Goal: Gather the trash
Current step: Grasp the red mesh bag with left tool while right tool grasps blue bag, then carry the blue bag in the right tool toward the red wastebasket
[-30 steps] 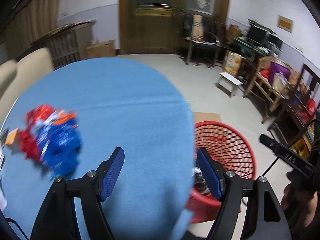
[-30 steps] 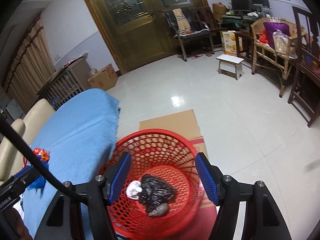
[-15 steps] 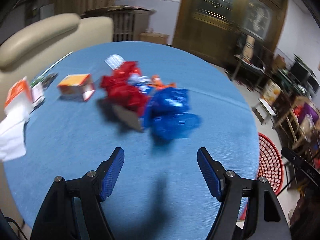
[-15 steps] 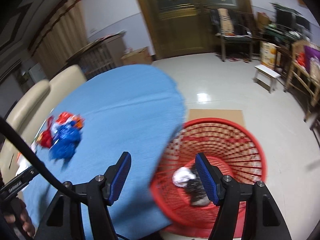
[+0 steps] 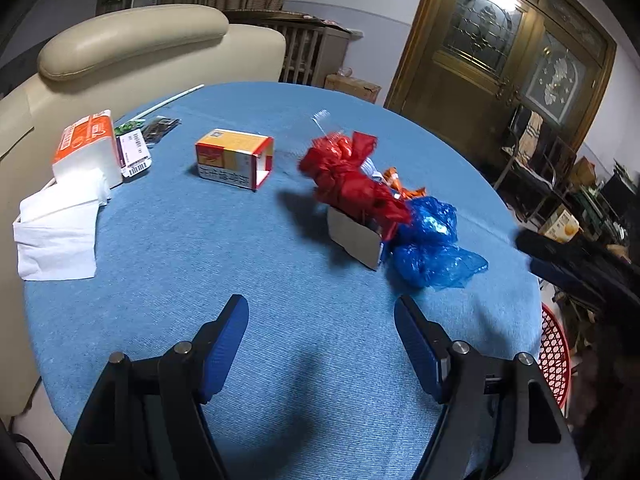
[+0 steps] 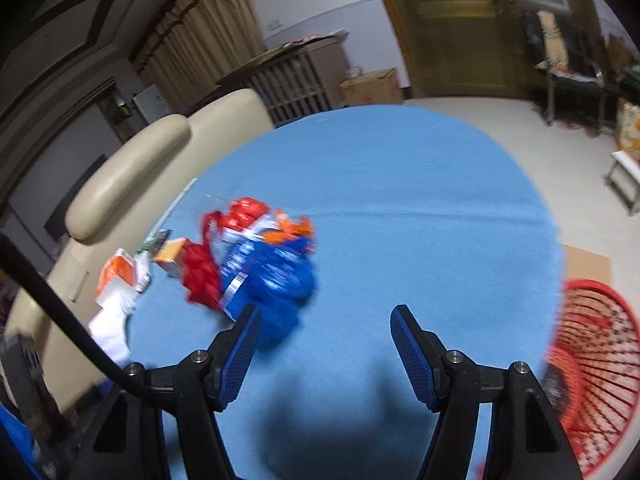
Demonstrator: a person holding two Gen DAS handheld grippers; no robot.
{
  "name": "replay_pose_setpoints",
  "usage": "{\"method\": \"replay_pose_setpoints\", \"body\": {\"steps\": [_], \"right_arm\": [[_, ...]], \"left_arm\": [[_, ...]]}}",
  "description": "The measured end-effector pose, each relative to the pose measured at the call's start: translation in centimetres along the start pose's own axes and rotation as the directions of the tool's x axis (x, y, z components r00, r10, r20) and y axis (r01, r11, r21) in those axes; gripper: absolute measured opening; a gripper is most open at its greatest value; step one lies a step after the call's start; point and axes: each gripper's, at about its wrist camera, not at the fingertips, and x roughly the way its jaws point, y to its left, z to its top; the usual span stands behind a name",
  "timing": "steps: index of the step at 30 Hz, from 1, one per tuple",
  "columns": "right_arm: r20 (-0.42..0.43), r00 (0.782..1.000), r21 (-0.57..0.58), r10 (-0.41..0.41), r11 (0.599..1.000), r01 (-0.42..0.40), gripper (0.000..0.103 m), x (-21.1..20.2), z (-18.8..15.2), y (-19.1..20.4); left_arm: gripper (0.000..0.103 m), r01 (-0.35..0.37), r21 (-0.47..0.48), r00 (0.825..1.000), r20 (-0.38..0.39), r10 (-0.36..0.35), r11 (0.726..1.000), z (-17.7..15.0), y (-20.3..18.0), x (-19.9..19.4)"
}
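A dim living room, carved wooden doors at the back, a cream sofa behind, and right under me a round table in blue cloth. My left tool hangs over the near edge, jaws apart, nothing between the blue pads. My right tool does the same in its own blurred view, spread wide and empty, with the trash pile just off its left finger.

And there's plenty left! Mid-table sits the main heap: a crumpled red bag on top of a small cardboard box, a blue plastic bag touching its right side, an orange wrapper poking out behind. Further left, well apart from the heap, an orange-and-yellow carton lies on its side with its end open. By the sofa edge, a tissue pack with white tissue spilling from it, plus some small packets beside it.

The red mesh basket waits on the floor, beside the table's right edge. I glimpse something dark low inside it, but the blur won't let me say what. So I judge the job barely dented: the table's whole spread is yet to go in
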Motion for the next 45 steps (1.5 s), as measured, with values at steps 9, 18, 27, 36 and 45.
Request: {"method": "replay_pose_setpoints", "body": {"steps": [9,18,27,36,45], "right_arm": [[-0.138,0.989,0.057,0.044,0.998,-0.037,0.07,9.6,1.9,2.6],[-0.159,0.985,-0.016,0.061,0.998,-0.065,0.063,11.4,0.5,3.3],[-0.116,0.992,0.005,0.05,0.999,-0.05,0.063,6.7,-2.4,0.6],[-0.086,0.994,0.02,0.075,0.997,-0.073,0.063,4.3,-3.8,-0.8],[-0.073,0.991,0.011,0.114,0.993,-0.113,0.063,3.4,-4.9,-0.2]], "left_arm": [[0.076,-0.01,-0.038,1.0,0.016,0.01,0.999,1.2,1.9,-0.3],[0.077,0.015,-0.07,0.999,0.03,-0.013,0.997,5.5,0.8,2.4],[0.079,-0.019,-0.105,0.999,-0.037,0.015,0.994,9.5,-2.1,8.9],[0.041,-0.078,-0.086,0.995,-0.072,0.072,0.993,7.3,-0.6,7.4],[0.041,-0.148,-0.054,0.989,-0.027,0.147,0.987,3.5,0.9,1.8]]}}
